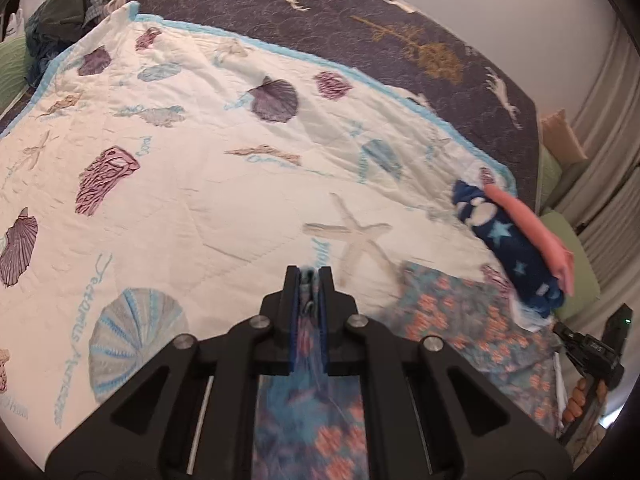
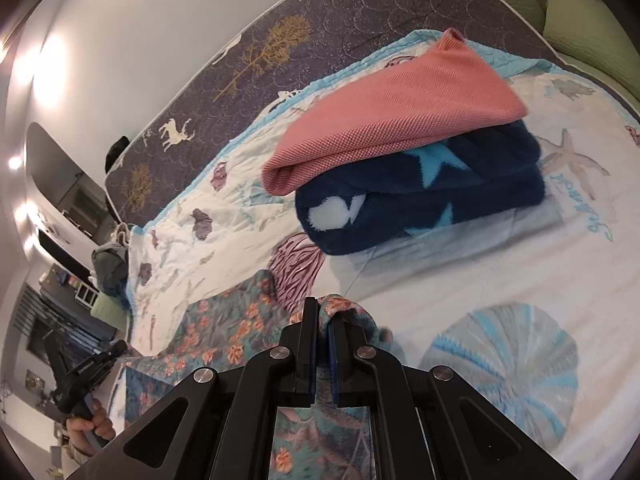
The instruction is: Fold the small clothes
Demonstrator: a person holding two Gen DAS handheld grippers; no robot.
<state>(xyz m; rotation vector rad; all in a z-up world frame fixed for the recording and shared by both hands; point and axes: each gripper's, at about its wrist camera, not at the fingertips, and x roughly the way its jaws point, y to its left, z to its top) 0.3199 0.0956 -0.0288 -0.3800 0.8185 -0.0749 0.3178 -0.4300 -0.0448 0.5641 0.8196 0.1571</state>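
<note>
garment [image 1: 460,320]: teal, orange flowers | quilt [image 1: 200,184]: white, seashells | stack [image 2: 420,184]: pink, navy stars

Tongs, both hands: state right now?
Left tongs: shut on the teal floral-print cloth garment.
Right tongs: shut on the same garment's other edge.

The left gripper [image 1: 311,274] is matte black plastic, its two flat fingers [image 1: 291,280] lined with blue ribbed pads; angular linkage arms with triangular cut-outs spread toward the near corners; four round silver screws sit at the pivots. The right gripper [image 2: 322,314] has the same black build, blue pads, silver screws; seen from the left wrist view it shows a small green light on its far right side.
</note>
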